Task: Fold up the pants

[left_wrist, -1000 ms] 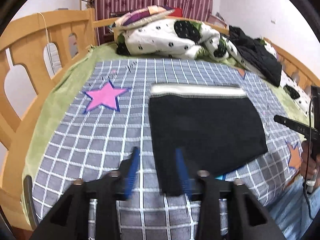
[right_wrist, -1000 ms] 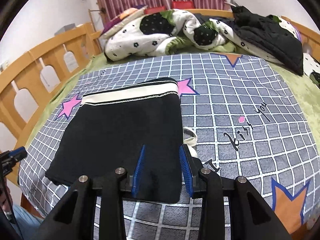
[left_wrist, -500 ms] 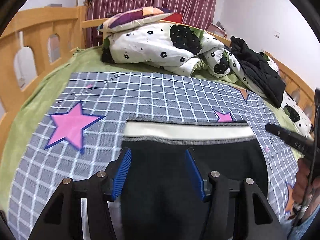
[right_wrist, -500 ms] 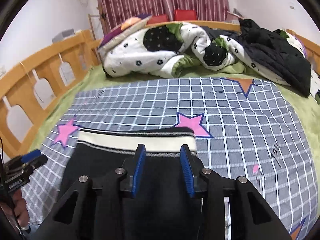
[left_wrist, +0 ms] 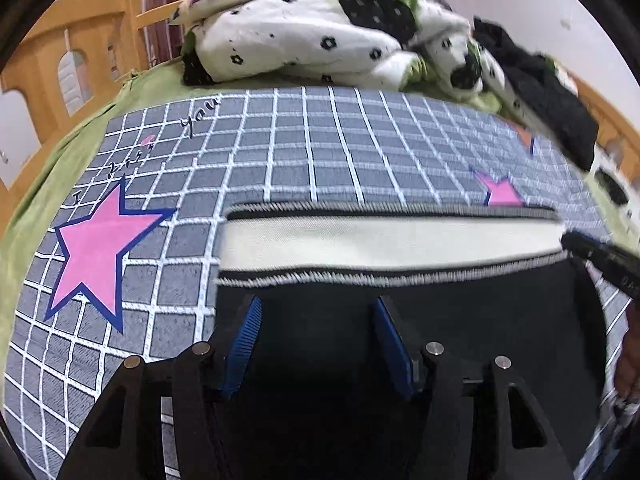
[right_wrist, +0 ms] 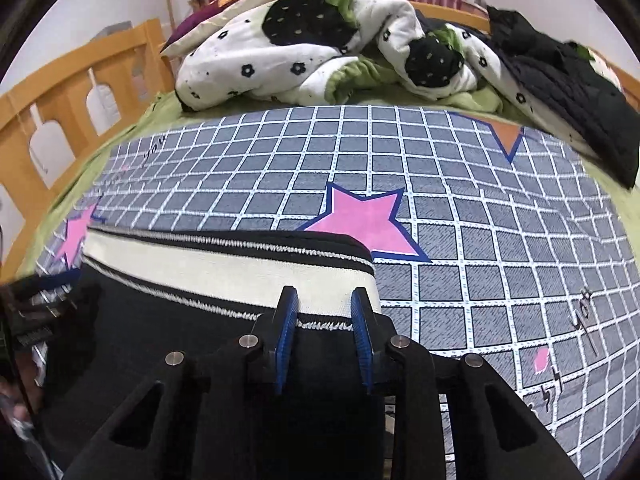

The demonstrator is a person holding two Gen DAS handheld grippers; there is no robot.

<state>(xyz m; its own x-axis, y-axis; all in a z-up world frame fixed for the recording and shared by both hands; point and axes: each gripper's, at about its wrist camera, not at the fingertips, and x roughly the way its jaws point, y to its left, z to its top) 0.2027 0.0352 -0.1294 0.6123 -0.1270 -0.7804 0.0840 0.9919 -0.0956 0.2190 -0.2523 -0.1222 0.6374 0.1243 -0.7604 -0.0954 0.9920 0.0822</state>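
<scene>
The left gripper point(left_wrist: 316, 320), jaws just widening, hovers open over the folded black pants point(left_wrist: 460, 312) with cream waistband; the right gripper point(right_wrist: 325, 312), jaws narrowing, grips nothing. The pants lie on a grey checked star-print bedspread point(right_wrist: 460, 208), wooden bed rail point(right_wrist: 60, 92) behind.

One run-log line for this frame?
stage: reaching waistband | pants: folded, flat on bed | left gripper: opening, nothing gripped | right gripper: closing over waistband
</scene>
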